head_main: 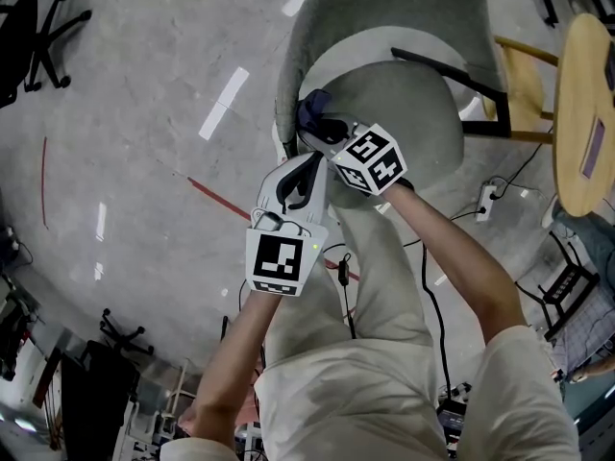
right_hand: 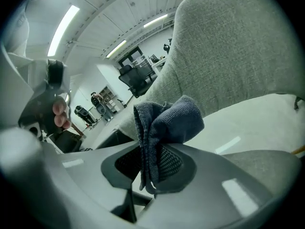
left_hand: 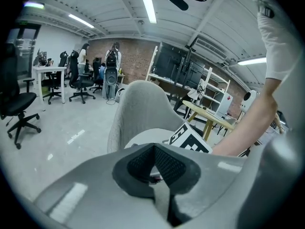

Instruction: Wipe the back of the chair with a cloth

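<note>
Dark blue cloth (right_hand: 167, 123) sits bunched in the clenched jaws of the right gripper (right_hand: 152, 163), held close to the grey fabric chair (right_hand: 228, 46), whose back fills the upper right of the right gripper view. Whether the cloth touches the upholstery cannot be told. The fabric bears no mark of what has been wiped, so by the look of it the wiping of the back is largely, perhaps wholly, left to do. The left gripper (left_hand: 155, 166) is pressed together on nothing, and its view looks past the right gripper's marker cube (left_hand: 190, 140) to the chair beyond. Only the head view places it all: the cloth (head_main: 312, 113) at the inner left edge of the chair (head_main: 384, 8) at upper centre, both grippers side by side just below, and a round wooden table (head_main: 586, 104) at the right edge. Only the left gripper view shows the black office chairs (left_hand: 19, 104) at far left.
</note>
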The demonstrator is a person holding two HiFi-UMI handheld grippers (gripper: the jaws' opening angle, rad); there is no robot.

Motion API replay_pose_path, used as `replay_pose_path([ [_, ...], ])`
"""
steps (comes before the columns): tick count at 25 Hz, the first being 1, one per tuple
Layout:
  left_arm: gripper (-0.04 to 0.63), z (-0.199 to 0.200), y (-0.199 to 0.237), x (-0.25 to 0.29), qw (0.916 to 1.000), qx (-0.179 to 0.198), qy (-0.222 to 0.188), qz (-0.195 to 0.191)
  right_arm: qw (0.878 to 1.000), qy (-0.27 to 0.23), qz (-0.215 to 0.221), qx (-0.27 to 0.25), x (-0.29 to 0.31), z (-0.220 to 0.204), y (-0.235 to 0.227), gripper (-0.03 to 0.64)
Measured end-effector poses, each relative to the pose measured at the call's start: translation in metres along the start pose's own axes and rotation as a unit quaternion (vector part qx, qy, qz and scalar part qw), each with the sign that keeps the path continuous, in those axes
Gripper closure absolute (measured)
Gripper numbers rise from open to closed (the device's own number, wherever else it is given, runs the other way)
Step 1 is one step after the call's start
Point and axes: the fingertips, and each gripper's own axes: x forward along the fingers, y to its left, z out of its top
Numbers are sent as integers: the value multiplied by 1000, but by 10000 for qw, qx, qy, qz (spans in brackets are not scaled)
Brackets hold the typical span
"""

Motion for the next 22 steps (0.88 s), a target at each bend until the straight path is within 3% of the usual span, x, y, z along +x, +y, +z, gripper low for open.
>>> replay_pose_path([
  [5, 594, 4, -8, -8, 10000, 61, -14, 1, 9999, -80, 25, -60, -22, 3, 9, 541],
  [12, 594, 21, -35, -22, 9997, 204, -1, -94, 9968, -606, -516, -40, -91, 25, 9, 541],
  [22, 594, 103, -96, -51, 9980, 425, -388, -247, 9840, -1324, -1193, -86, -235, 68, 34, 541],
])
